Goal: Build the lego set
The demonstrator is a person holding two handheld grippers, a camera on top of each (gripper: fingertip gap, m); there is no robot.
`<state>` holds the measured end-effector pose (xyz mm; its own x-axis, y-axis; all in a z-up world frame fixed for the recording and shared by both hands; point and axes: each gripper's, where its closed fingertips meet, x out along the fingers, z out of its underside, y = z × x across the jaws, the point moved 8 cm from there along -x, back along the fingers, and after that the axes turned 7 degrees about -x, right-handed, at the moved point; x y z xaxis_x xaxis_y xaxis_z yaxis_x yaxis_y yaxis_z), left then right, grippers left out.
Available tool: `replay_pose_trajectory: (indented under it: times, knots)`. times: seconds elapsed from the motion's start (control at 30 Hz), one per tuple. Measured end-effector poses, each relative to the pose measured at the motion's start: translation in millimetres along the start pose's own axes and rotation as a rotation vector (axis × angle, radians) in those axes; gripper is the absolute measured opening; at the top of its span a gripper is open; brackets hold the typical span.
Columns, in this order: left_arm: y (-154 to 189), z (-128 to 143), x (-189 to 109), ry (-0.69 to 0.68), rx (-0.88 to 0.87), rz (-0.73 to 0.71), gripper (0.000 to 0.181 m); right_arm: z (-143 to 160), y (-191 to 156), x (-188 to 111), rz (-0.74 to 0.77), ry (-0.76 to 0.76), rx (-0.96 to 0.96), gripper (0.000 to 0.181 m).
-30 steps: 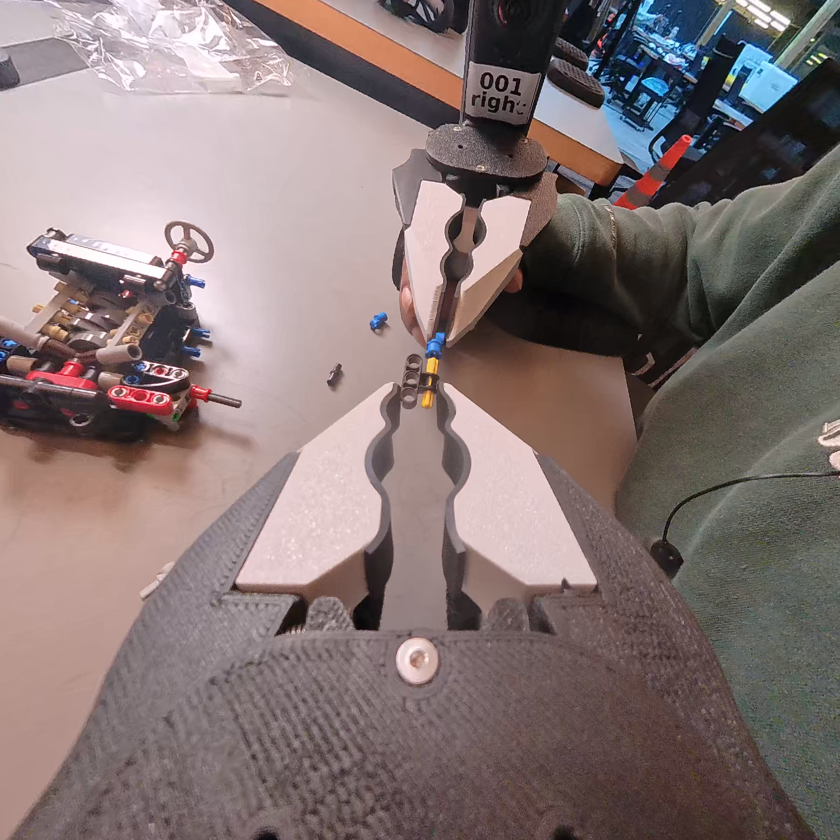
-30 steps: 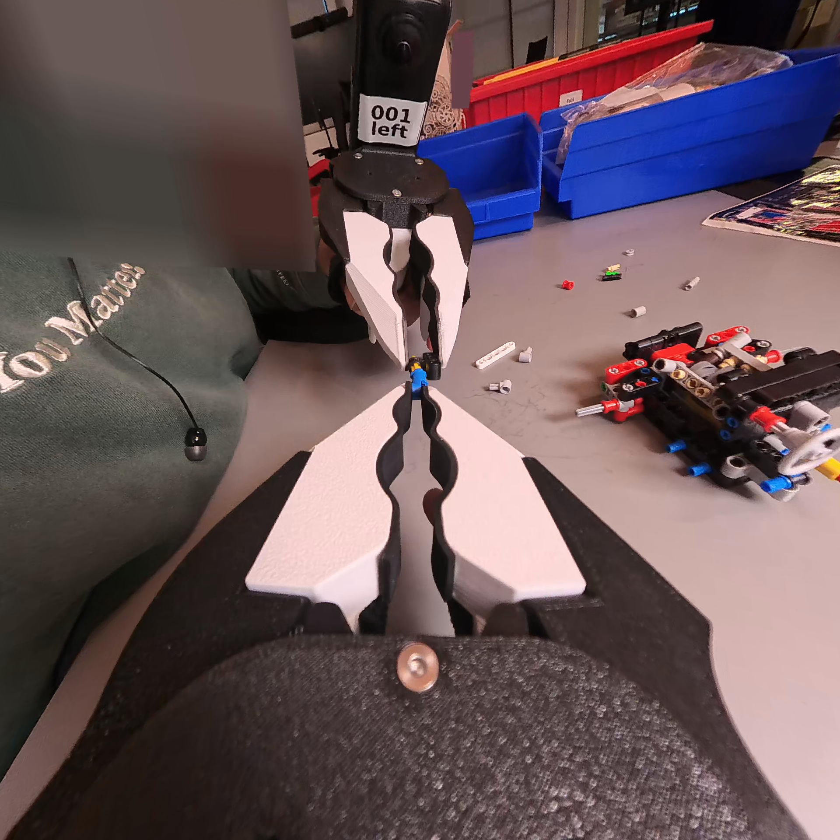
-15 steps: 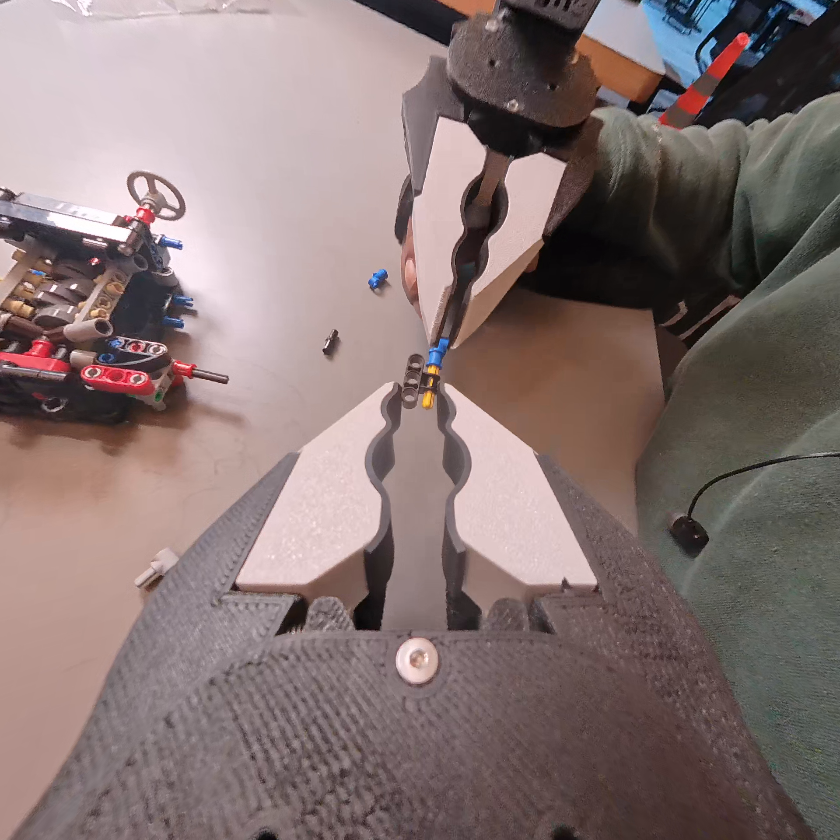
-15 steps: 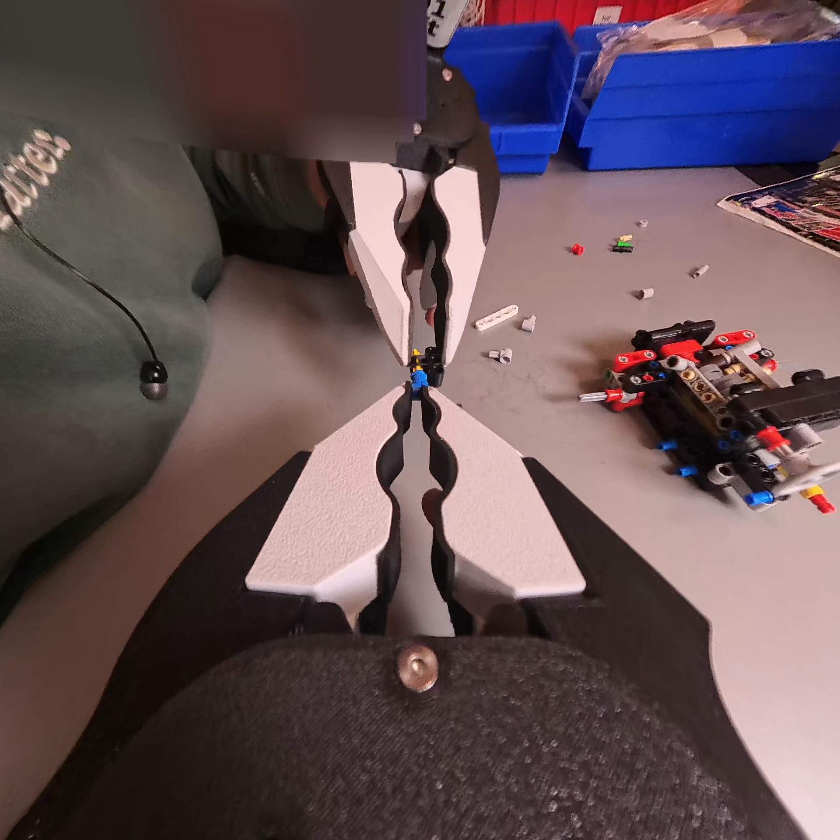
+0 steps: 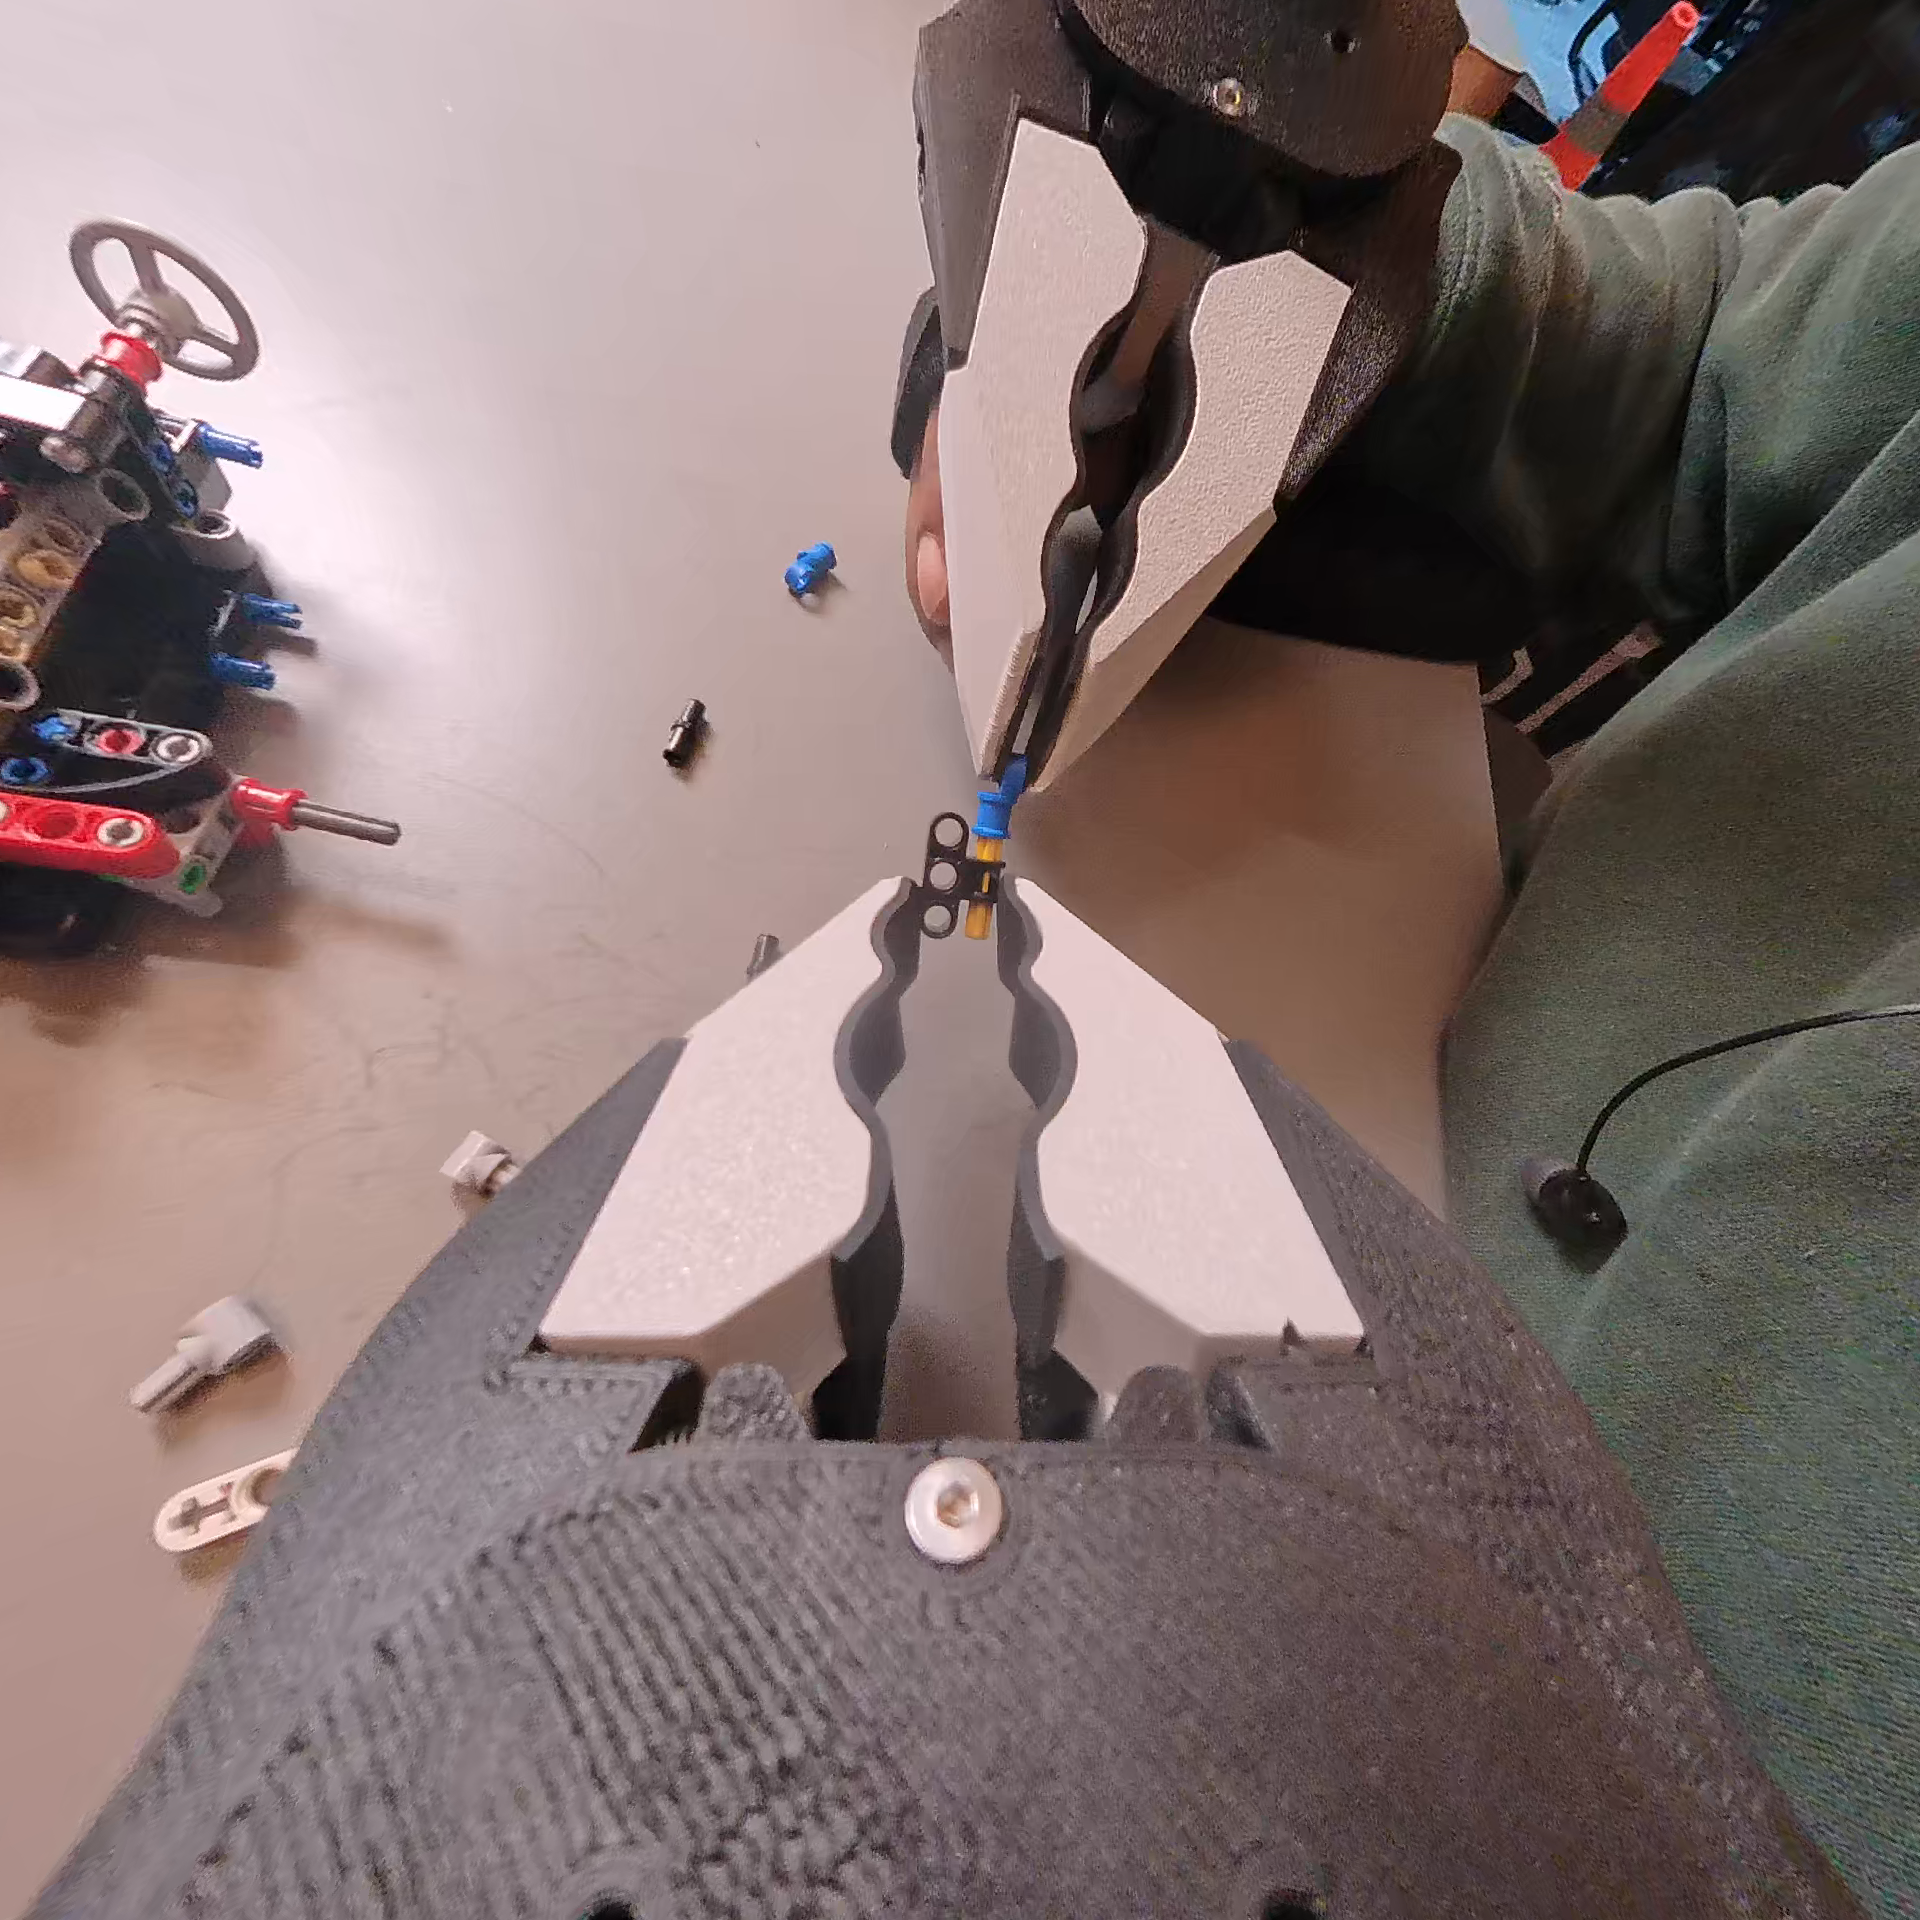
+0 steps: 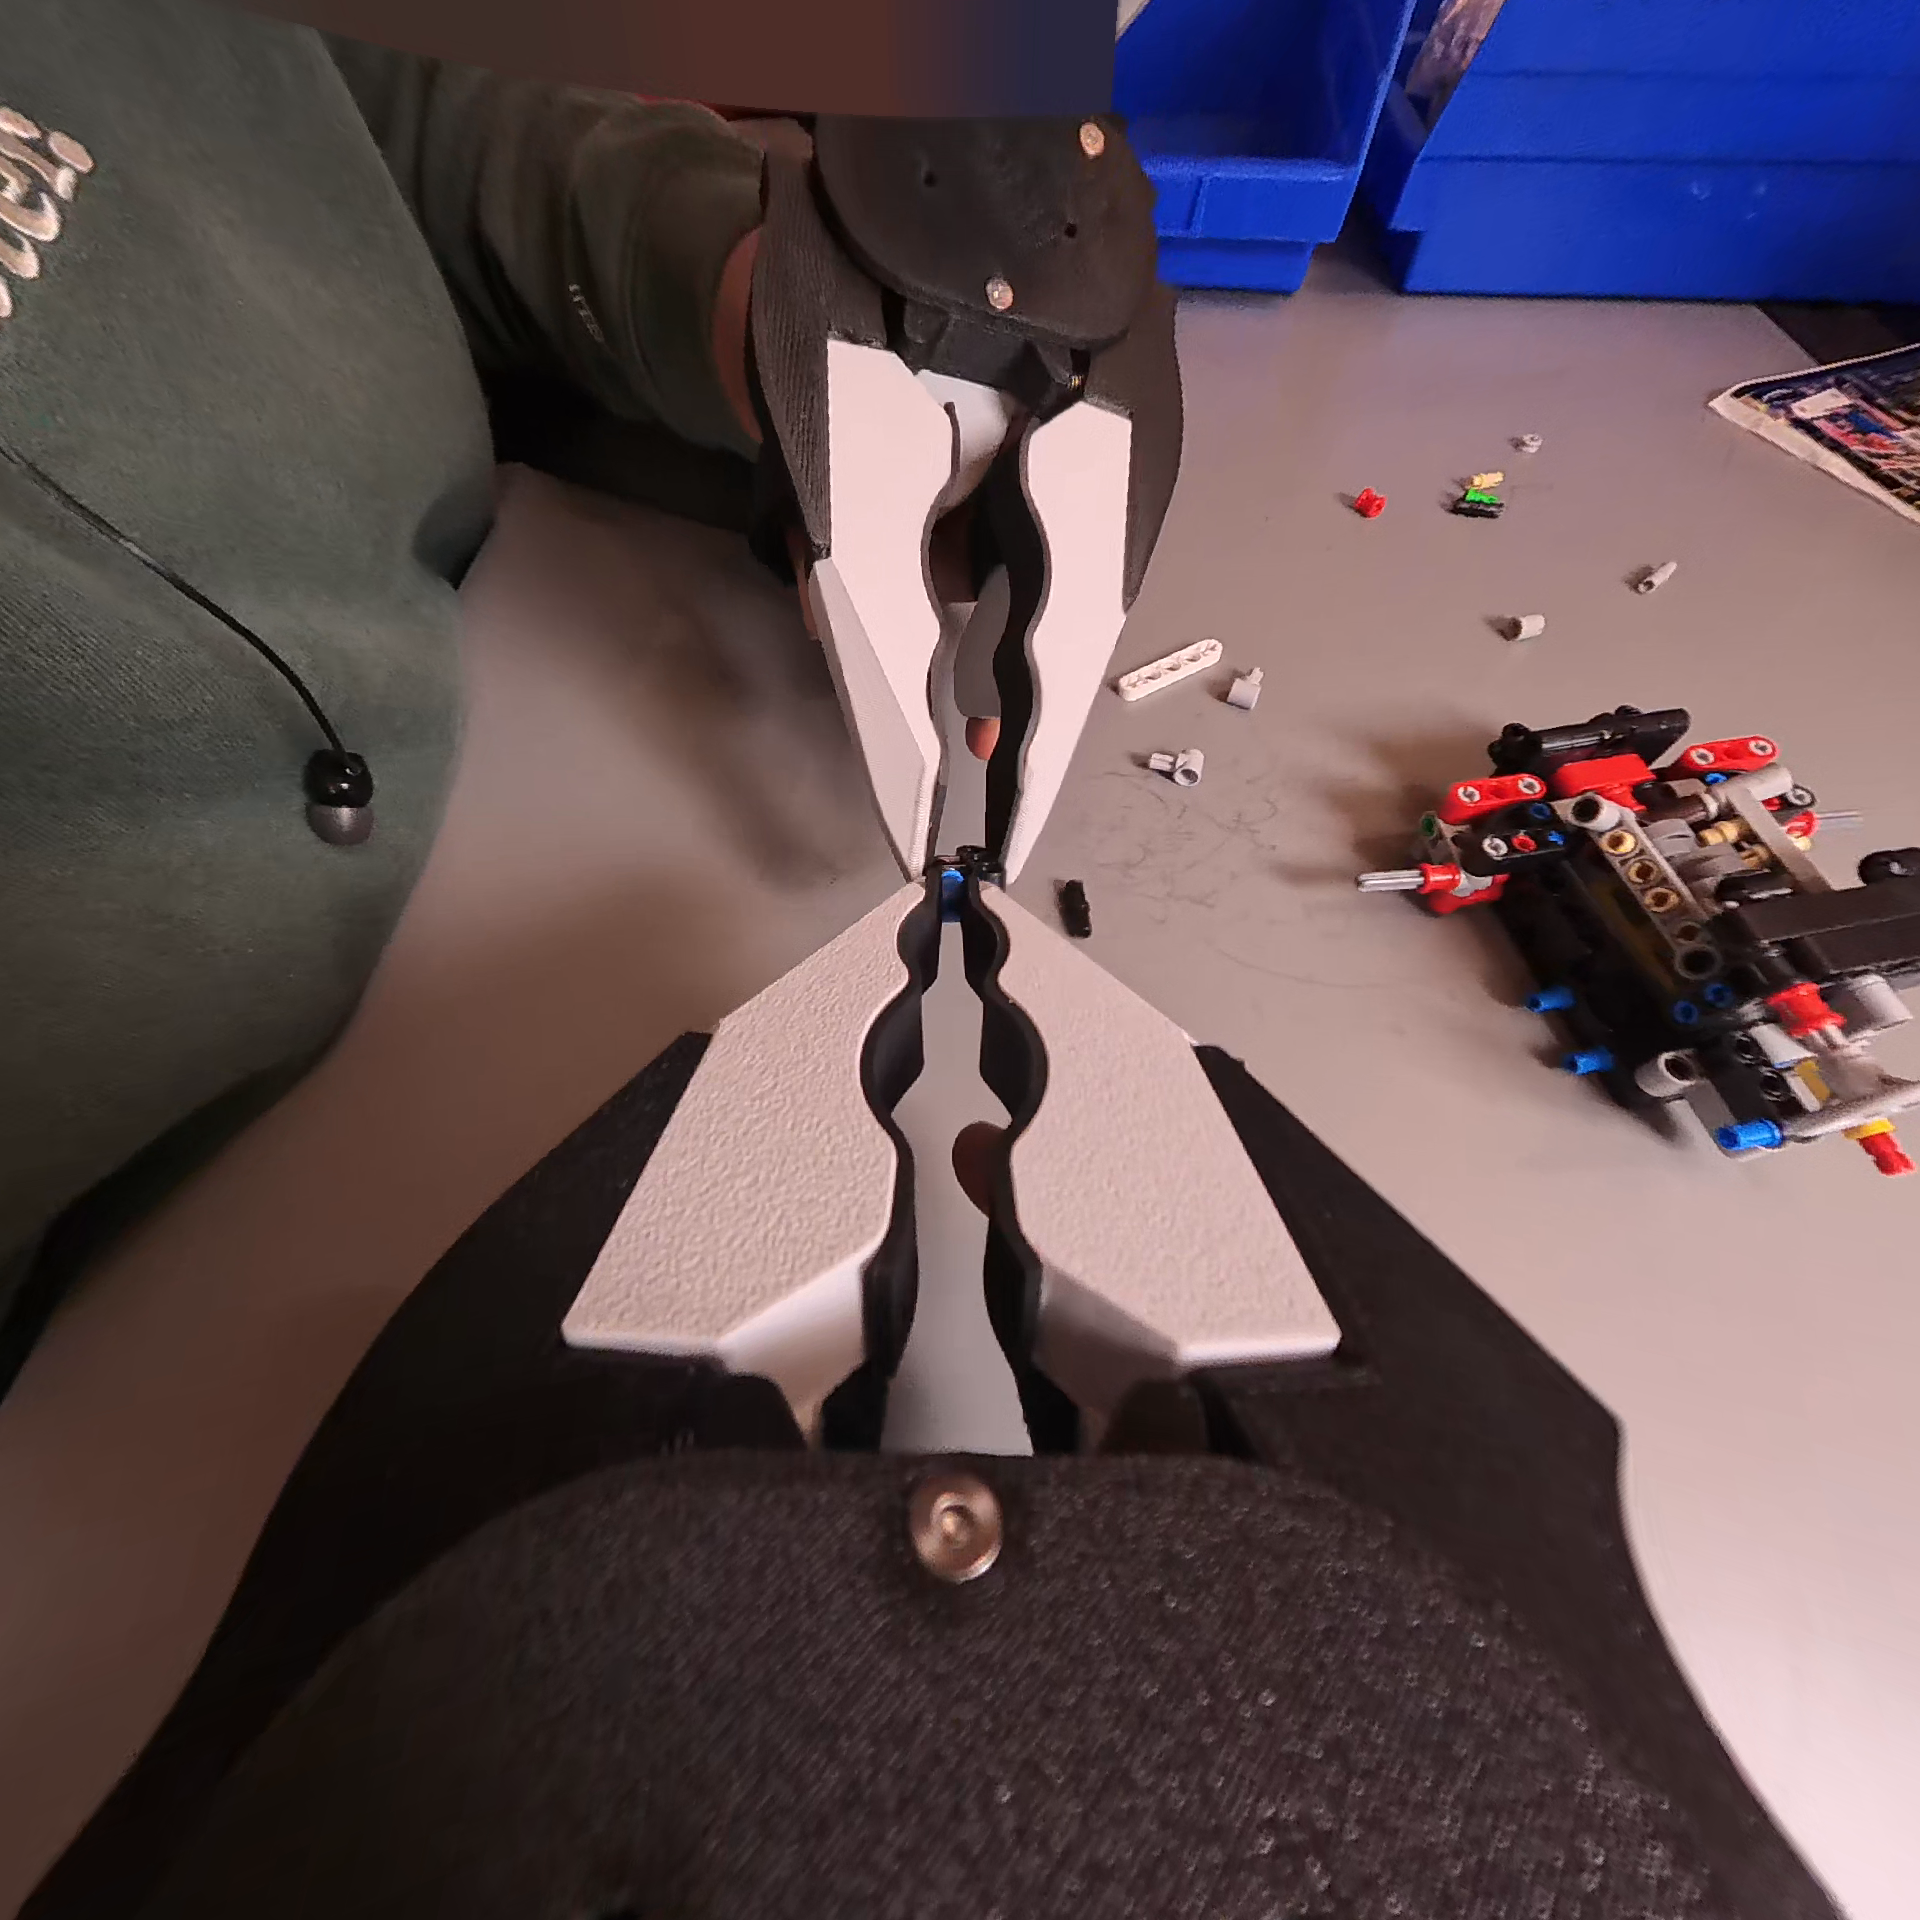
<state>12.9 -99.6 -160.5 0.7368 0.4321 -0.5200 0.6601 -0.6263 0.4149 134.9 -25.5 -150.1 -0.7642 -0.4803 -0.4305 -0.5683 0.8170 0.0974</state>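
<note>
Two sets of tongs meet tip to tip above the table (image 5: 582,260). In the left wrist view, the left gripper (image 5: 958,902) is closed to a narrow gap around a small black three-hole beam (image 5: 943,875) carrying a yellow pin (image 5: 979,906). Just ahead, the right gripper (image 5: 1013,774) pinches a blue pin (image 5: 995,812) that touches the beam. To the left, well apart, sits the partly built lego model (image 5: 94,644); loose pins lie between, and bare tabletop stretches beyond.

In the right wrist view, the right gripper (image 6: 952,902) is nearly closed on the blue pin (image 6: 950,896), opposite the left gripper (image 6: 964,860). The model (image 6: 1683,914) lies to the right, the table edge and a green sweatshirt (image 6: 208,468) to the left. Writing shows on the sweatshirt and on a printed booklet (image 6: 1839,426) far to the right.
</note>
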Motion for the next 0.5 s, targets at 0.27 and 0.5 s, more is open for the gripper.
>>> replay_pose_trajectory:
  times: [0.27, 0.5]
  knots:
    - [0, 14, 13, -0.125, 0.041, -0.041, 0.012, 15, -9, 13, -0.068, -0.147, -0.022, 0.002]
    - [1, 15, 14, -0.156, 0.095, -0.093, 0.012, 17, -13, 18, -0.053, -0.211, -0.073, 0.002]
